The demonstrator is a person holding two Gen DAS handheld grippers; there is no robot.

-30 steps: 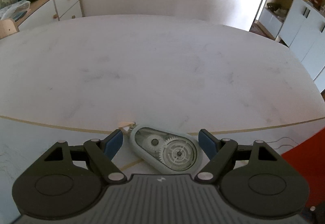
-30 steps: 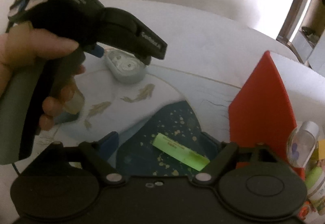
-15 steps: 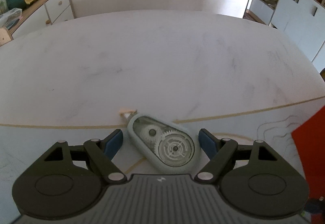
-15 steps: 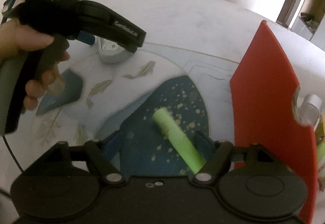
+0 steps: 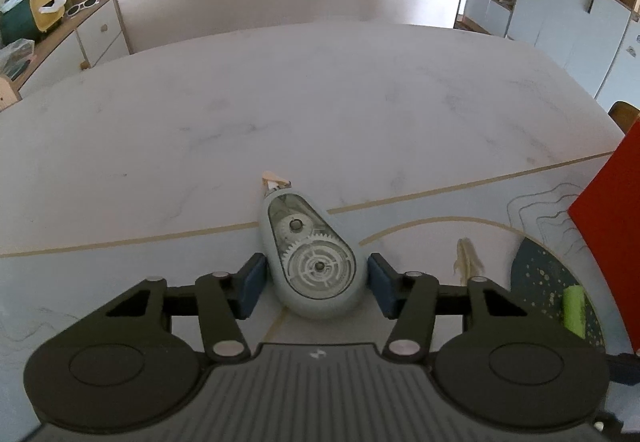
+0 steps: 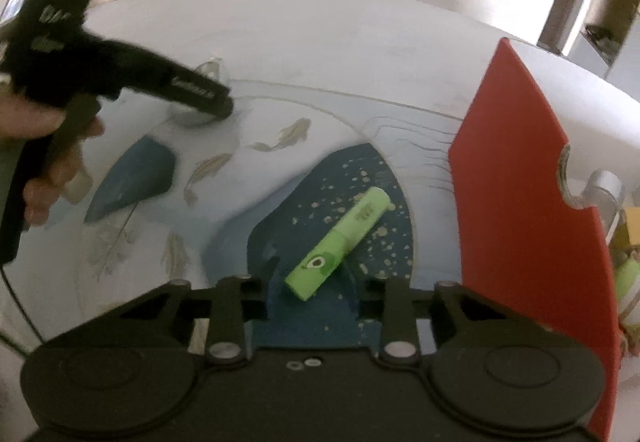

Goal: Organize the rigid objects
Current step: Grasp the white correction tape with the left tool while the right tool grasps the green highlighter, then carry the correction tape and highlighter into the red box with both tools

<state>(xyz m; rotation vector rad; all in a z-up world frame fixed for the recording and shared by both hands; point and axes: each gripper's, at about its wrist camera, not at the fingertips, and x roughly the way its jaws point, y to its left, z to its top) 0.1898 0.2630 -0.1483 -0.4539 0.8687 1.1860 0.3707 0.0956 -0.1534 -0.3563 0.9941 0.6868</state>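
Note:
A pale grey-green correction tape dispenser [image 5: 316, 258] lies on the printed mat, nose pointing away from me. My left gripper [image 5: 316, 282] is closing on it, and both blue pads [image 5: 252, 282] sit against its sides. In the right wrist view the left gripper [image 6: 200, 97] is held by a hand at the far left and covers most of the dispenser [image 6: 210, 67]. A green highlighter [image 6: 340, 242] lies slanted on the mat's dark blue patch. My right gripper [image 6: 312, 282] is closing around its near end, fingers touching it. The highlighter [image 5: 574, 308] also shows in the left wrist view.
A red upright board [image 6: 516, 169] stands on the right of the mat, with a clear bottle [image 6: 604, 185] and other small items behind it. The white marble table [image 5: 320, 101] stretches far beyond the mat. A sideboard [image 5: 80, 37] stands against the wall at the back left.
Both grippers' jaws have narrowed. The correction tape now points straight away between the left pads. The highlighter has swung round and its near end sits between the right fingers.

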